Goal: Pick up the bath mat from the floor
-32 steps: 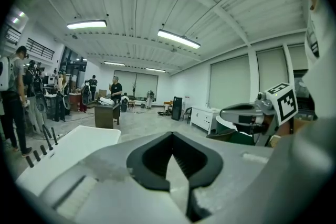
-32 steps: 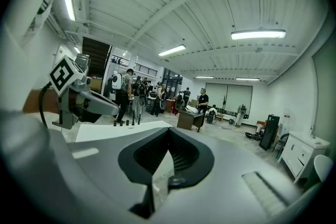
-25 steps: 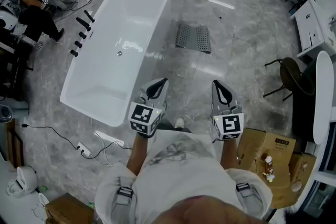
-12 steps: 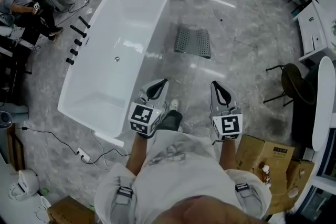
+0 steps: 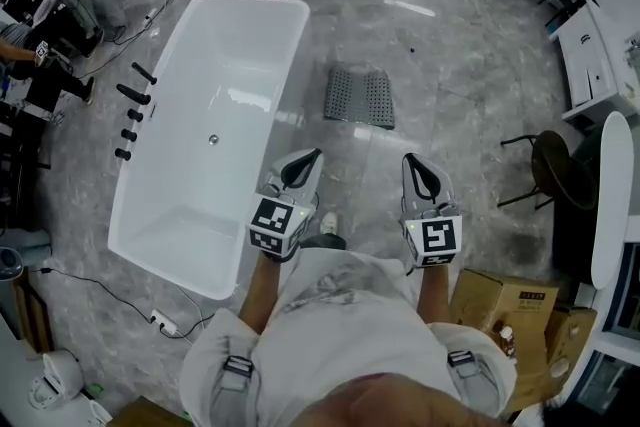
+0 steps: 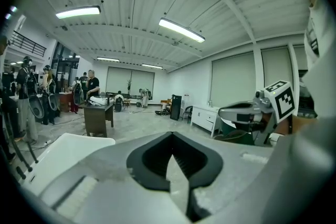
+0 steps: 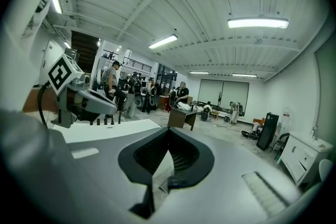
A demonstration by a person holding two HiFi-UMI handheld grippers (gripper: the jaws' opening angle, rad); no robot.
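The white bathtub (image 5: pixel 190 205) bounds the left. The left gripper (image 5: pixel 308 155) is shut and empty. The grey bath mat (image 5: pixel 360 97) lies flat just beside the tub's right rim, on open marble floor (image 5: pixel 460 75). The right gripper (image 5: pixel 413 159) is likewise shut on nothing, and a chair (image 5: pixel 556 155) and cardboard box (image 5: pixel 500 300) edge the right.

A white bathtub (image 5: pixel 190 200) stands on the grey marble floor (image 5: pixel 450 65), a cardboard box (image 5: pixel 505 300) well apart.
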